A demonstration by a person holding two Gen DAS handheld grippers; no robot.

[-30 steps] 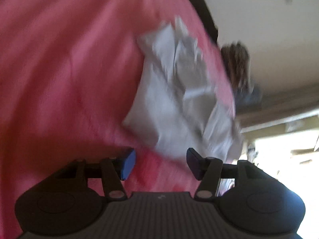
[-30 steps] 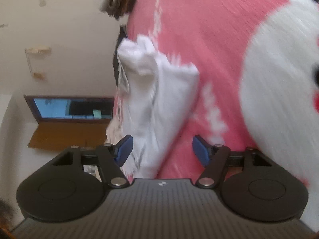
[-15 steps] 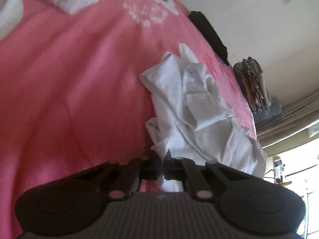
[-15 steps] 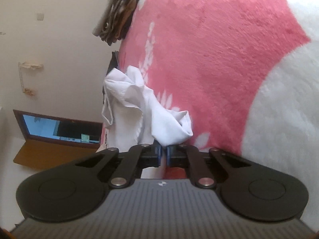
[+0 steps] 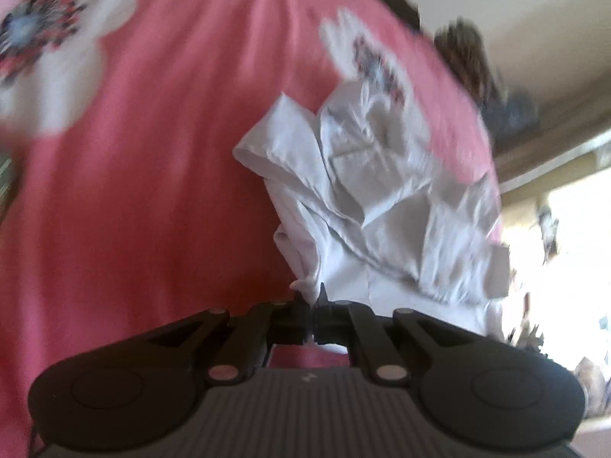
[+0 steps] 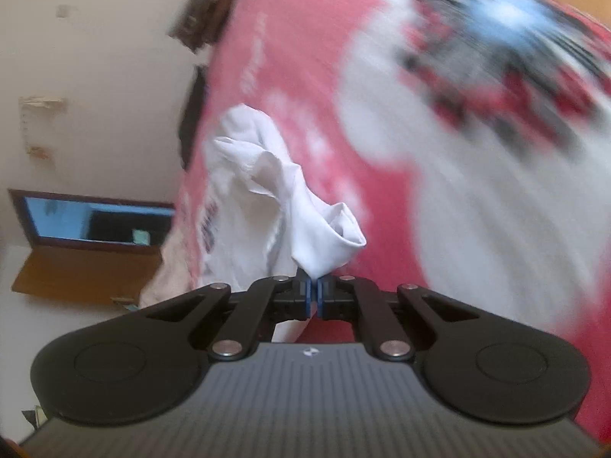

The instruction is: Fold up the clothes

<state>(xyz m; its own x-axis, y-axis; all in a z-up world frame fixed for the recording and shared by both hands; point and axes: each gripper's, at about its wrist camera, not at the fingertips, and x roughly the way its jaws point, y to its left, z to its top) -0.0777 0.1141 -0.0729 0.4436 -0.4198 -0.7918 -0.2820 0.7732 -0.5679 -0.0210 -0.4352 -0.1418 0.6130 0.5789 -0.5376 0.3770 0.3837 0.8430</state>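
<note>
Left wrist view, item one: my left tongs [image 5: 311,315], closed on an edge of the white garment [image 5: 366,191]. The garment lies crumpled on the pink blanket [image 5: 152,191], which carries white flower patches. Right wrist view, item two: my right tongs [image 6: 315,297], pinched shut on a cuff-like corner of the same white garment [image 6: 305,221]. Item three: an open laptop [image 6: 95,225] off to the left beyond the blanket [image 6: 382,114]. Both views are motion-blurred.

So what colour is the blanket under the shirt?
The blanket is pink with big white patches and flowery prints; the left wrist view shows it best.
</note>
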